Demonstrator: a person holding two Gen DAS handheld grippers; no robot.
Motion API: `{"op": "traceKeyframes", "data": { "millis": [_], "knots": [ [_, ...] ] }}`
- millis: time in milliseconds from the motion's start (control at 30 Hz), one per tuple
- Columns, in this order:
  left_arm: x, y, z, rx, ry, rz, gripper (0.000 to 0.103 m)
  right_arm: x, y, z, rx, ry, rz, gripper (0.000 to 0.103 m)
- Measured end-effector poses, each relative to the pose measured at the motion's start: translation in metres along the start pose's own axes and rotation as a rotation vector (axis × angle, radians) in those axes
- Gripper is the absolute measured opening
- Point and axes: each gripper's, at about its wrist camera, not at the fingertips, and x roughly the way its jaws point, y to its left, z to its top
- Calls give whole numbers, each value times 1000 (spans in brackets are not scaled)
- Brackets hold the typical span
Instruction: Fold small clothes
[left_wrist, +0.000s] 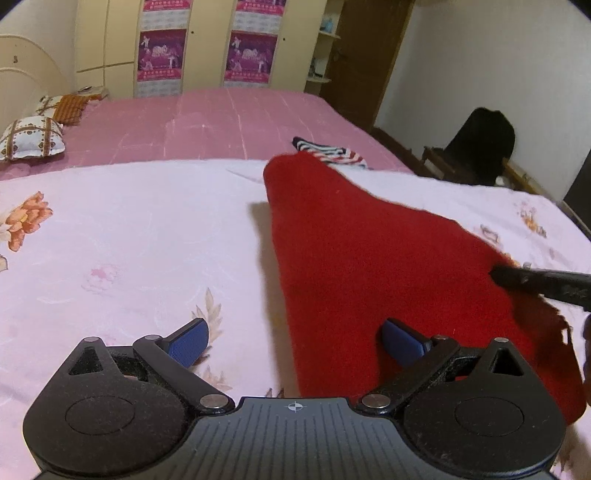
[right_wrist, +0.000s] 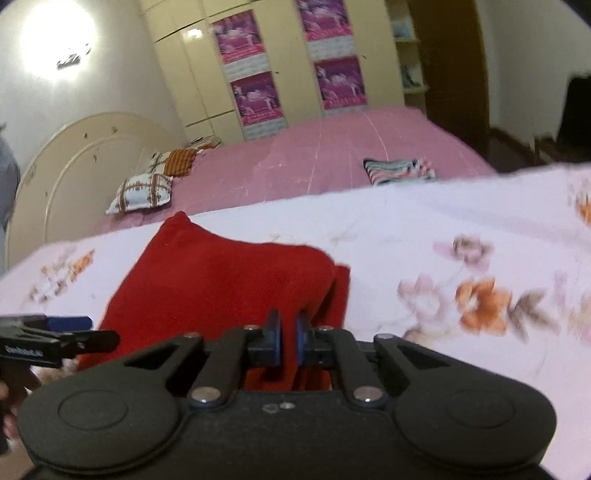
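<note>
Pinching the soft, limp red cloth (right_wrist: 221, 280) between closed right fingers (right_wrist: 289, 341); left fingers (left_wrist: 295, 345) gape, straddling its near edge.

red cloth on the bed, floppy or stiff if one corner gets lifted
Probably floppy: the red fleece-like cloth sags and bunches where the right tongs pinch its edge. Likely light, since that small pinch holds part of it up. Its fuzzy surface may cling to the pale floral sheet rather than slide.

The red cloth (left_wrist: 369, 266) runs off the frame's right edge, its near end hidden behind the tool body.
</note>
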Motion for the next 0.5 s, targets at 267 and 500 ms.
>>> {"op": "traceKeyframes", "data": {
  "millis": [267, 500],
  "knots": [
    [-31, 4, -10, 14, -43, -40, 100, -44, 2, -21, 70, -41, -89, 39],
    [-45, 3, -46, 18, 6, -69, 100, -84, 15, -67, 131, 62, 47, 35]
  ]
}}
